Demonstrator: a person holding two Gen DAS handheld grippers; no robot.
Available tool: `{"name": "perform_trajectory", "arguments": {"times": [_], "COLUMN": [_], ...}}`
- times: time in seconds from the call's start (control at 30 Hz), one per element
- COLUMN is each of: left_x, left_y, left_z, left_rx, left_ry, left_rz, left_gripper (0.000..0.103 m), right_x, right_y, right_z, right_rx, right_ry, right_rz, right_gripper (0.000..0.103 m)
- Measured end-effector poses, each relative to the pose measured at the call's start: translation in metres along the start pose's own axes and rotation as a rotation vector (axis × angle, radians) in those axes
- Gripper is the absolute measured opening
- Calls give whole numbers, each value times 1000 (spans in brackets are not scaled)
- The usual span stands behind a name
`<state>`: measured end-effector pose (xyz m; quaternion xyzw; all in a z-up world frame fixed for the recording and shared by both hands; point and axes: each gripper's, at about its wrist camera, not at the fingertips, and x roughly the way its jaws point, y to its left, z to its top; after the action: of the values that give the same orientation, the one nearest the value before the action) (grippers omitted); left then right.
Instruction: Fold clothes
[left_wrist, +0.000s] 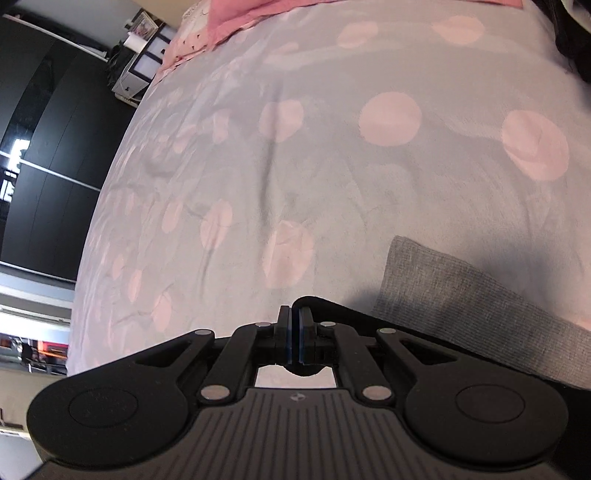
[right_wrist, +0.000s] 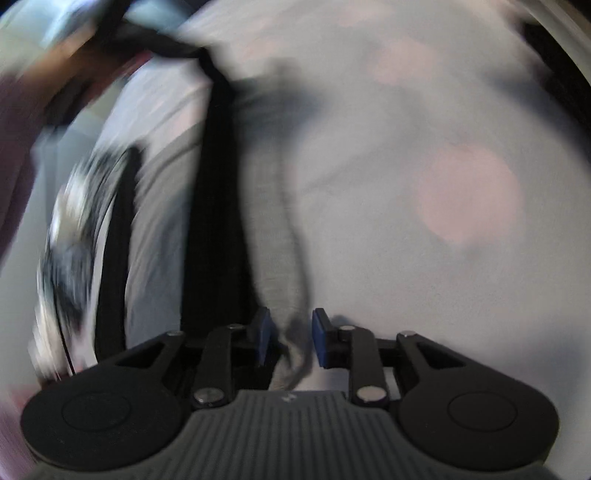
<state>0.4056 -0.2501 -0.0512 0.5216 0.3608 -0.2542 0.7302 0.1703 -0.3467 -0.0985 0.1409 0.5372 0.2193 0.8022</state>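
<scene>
The right wrist view was badly smeared, so the dark shapes at its left edge could not be made out, and the garment (right_wrist: 273, 229) showed only as a grey strip beside a black band running up the frame. The right gripper (right_wrist: 291, 334) pointed steeply down at the bed (right_wrist: 424, 129), its jaws apart with the grey edge lying loose between the blue pads (right_wrist: 263, 332), unpinched. In the left wrist view the left gripper (left_wrist: 294, 317) also angled down, clenched on a black fold of the garment. A grey knit part (left_wrist: 461, 295) lay on the spotted sheet (left_wrist: 295, 166), cut off at the right edge. A pink cloth (left_wrist: 236, 18) sat at the far end.
</scene>
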Motion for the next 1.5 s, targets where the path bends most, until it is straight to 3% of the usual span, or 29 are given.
{"name": "perform_trajectory", "arguments": {"times": [0.13,0.23,0.37,0.5,0.57,0.6,0.67,0.7,0.8,0.9,1.03,1.33,1.5], "left_x": [-12,-17,-21,-21,-21,-21,-21,-22,-20,-18,-1,43,52], "left_y": [2,5,9,10,10,10,11,11,12,10,-4,-37,-37], "left_z": [-6,-7,-5,-3,-1,0,1,1,3,7,16,42,45], "left_rx": [9,3,-6,-8,-10,-13,-15,-15,-20,-21,59,91,24], "left_ry": [-19,-25,-32,-40,-43,-46,-51,-53,-61,-81,-71,-76,-105], "left_rz": [0,0,1,6,5,3,2,5,28,66,105,39,9], "left_gripper": [2,2,2,2,2,2,2,2,2,2,2,2,4], "right_x": [15,27,38,36,35,36,34,32,26,17,10,20,21], "right_y": [32,34,28,30,30,29,26,24,18,9,-3,-4,-3], "right_z": [-4,-1,6,11,15,17,20,22,24,19,16,11,11], "right_rx": [-285,-342,-353,-434,-460,-462,-455,-443,-412,-371,-296,-270,-274], "right_ry": [18,21,90,234,266,269,281,284,284,278,264,275,279], "right_rz": [-29,-15,28,30,24,16,24,31,41,37,40,25,21], "right_gripper": [29,30,43,42,31,23,19,13,10,9,9,9,9]}}
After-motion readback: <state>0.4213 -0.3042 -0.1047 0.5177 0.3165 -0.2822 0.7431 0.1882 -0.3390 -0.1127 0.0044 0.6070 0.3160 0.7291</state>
